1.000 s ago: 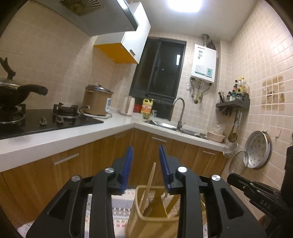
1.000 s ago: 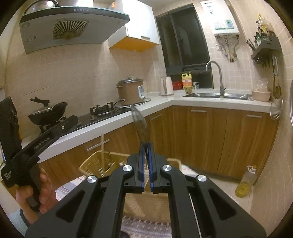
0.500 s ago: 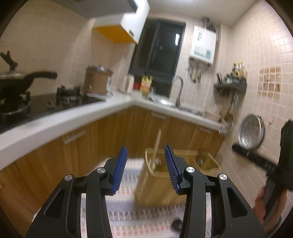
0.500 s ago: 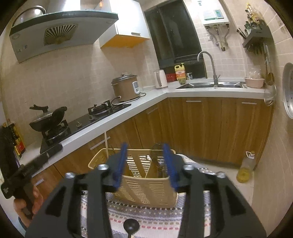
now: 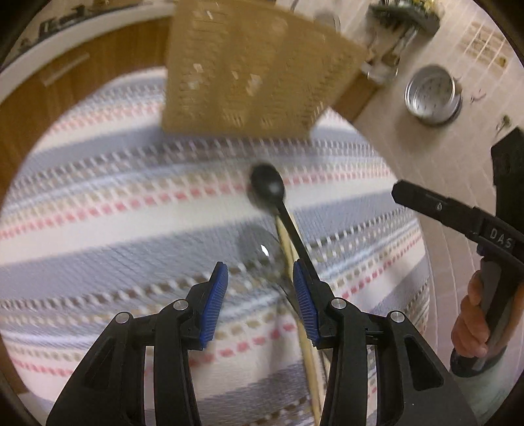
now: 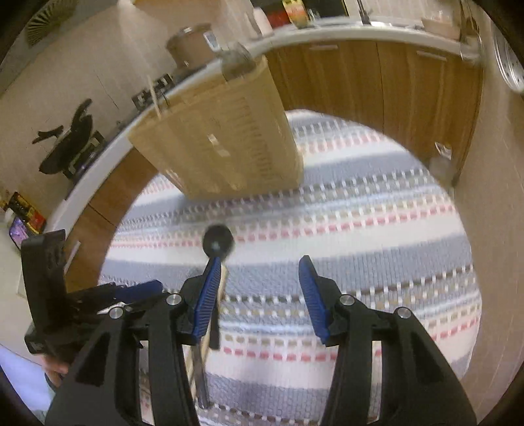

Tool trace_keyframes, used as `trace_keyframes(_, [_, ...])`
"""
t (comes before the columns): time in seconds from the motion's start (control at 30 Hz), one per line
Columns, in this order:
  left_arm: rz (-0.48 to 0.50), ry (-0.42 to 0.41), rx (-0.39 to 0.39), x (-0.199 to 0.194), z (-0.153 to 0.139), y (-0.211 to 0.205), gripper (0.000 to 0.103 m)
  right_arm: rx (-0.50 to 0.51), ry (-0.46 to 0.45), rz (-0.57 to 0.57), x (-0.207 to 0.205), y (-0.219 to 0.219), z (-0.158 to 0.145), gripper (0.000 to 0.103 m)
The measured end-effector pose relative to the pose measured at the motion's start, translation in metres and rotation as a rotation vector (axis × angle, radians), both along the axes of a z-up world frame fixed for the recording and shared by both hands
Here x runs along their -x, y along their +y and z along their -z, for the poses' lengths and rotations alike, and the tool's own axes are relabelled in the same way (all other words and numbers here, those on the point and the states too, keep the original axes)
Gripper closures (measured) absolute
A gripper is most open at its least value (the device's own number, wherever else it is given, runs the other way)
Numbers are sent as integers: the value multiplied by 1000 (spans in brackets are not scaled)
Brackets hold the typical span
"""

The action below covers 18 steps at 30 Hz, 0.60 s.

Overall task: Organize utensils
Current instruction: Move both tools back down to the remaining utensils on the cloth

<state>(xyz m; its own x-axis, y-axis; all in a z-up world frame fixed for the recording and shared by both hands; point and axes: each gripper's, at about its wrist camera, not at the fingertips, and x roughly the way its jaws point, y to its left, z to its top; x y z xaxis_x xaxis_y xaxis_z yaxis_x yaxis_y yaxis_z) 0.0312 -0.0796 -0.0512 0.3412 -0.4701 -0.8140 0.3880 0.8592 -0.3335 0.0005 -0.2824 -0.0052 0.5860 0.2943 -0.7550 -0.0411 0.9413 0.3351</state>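
Observation:
A tan slotted utensil basket stands on a striped mat; it also shows in the right wrist view. A black spoon lies on the mat with a pale chopstick and a blurred metal spoon beside it. My left gripper is open and empty just above these utensils. My right gripper is open and empty over the mat, with the black spoon by its left finger. The picture is motion-blurred.
Wooden cabinets and a white counter ring the mat. A pan sits on the stove. A steel strainer pan hangs on the tiled wall. The right gripper's handle and hand show at the left view's right edge.
Both grippers have tilted down from the room toward the mat. The right gripper, shut on a metal spoon a second ago, has opened with the spoon left in the basket.

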Motion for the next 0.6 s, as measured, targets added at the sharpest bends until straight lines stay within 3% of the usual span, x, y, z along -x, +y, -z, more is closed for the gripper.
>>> trace_keyframes(0.07, [-1,17,-14,3,7,-8,64,14,10,-5,4,1,2,57])
trace_keyframes(0.27, [-19,-71,-158,21,9,-31,64,52,31,-14,7,6,5,57])
trace_keyframes(0.4, [-26,-112,-225,20,11,-43,77,60,44,-35,7,12,9,57])
trace_keyframes(0.5, [-11,-112,-229,15,9,-40,88,77,57,-45,5,17,10,57])
trace_keyframes(0.6, [4,-53,-150,7,7,-24,94,84,78,-70,0,24,12,62])
